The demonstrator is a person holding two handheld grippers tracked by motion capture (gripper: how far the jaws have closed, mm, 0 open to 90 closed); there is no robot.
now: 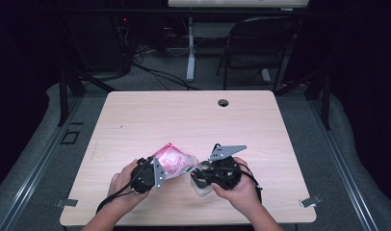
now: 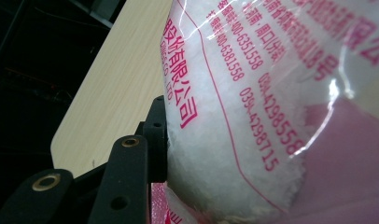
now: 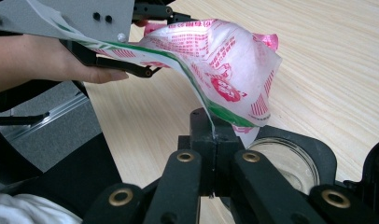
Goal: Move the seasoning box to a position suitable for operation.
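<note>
clear plastic bag [image 1: 175, 162] w/ red print and white powder hangs between both tongs: left gripper [image 1: 152, 174] clamps its bulging body, right gripper [image 3: 214, 140] pinches a corner tight, just above a glass jar [image 3: 284, 161]. risk: corner film slips or rips if the hands pull apart, powder spills beside jar.

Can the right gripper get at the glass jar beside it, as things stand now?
Probably not yet. The right gripper is shut on the bag's corner, so its jaws are occupied. The glass jar stands close, just beside the jaws on the table, with nothing between; the gripper would have to release the bag first.
</note>
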